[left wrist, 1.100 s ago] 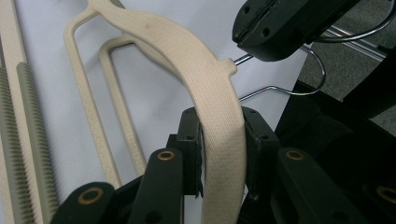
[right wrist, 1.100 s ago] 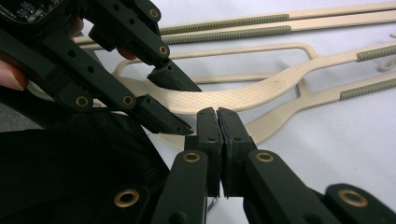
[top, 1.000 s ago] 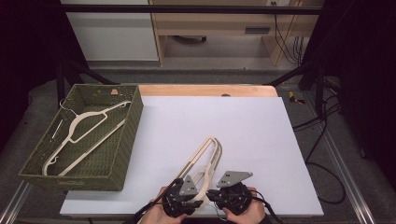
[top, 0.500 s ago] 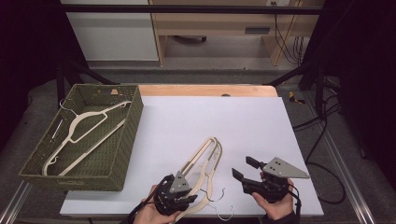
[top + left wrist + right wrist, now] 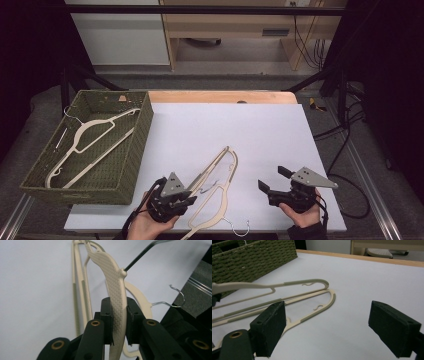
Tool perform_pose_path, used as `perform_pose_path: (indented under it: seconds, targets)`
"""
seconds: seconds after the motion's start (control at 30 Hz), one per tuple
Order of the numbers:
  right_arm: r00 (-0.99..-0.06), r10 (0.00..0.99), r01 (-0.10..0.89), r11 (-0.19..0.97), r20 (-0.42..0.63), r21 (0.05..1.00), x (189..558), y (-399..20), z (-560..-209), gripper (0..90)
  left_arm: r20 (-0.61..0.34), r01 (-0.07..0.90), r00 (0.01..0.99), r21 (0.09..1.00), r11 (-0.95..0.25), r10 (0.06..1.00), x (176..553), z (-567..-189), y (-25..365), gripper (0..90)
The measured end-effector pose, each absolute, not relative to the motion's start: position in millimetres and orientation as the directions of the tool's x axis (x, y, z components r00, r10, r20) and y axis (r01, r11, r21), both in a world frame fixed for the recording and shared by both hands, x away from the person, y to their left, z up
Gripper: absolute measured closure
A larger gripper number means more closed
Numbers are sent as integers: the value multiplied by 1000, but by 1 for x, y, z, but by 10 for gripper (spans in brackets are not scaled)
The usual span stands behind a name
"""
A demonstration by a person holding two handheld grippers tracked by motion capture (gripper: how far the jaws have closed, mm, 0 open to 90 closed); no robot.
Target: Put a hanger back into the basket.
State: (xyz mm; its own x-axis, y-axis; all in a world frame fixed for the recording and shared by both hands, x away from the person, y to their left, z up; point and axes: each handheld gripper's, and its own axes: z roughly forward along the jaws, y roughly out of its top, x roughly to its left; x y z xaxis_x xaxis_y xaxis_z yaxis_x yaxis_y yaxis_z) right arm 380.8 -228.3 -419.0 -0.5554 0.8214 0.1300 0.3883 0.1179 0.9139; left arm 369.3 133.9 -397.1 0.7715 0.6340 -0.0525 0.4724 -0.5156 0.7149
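My left gripper [image 5: 188, 199] is at the table's near edge, shut on the textured shoulder of a cream hanger [image 5: 209, 166]; its jaws have just been closing further on it. In the left gripper view the pads of the left gripper [image 5: 118, 312] press both sides of that hanger [image 5: 113, 277], which is raised off the white table. A second cream hanger [image 5: 212, 212] lies flat under it, wire hook toward me. To the right, my right gripper [image 5: 272, 178] has just been opening; the right gripper [image 5: 337, 325] has wide jaws with nothing between them.
A green woven basket [image 5: 140, 145] stands at the left with another cream hanger [image 5: 85, 145] inside. The white table top [image 5: 250, 125] stretches beyond the hangers. The basket wall [image 5: 257, 262] shows in the right gripper view, behind the lifted hanger [image 5: 299, 283].
My right gripper has let go of the hangers, opened wide and moved off to the right. My left gripper has kept its hold and lifted its hanger slightly.
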Motion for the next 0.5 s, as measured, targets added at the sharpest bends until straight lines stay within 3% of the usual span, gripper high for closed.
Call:
perform_pose_path:
  seconds: [0.5]
  targets:
    - [-552, 824, 396, 127, 125, 909, 384, -230, -424, 145, -73, 542, 655, 740, -400, 752, 396, -388, 178, 854]
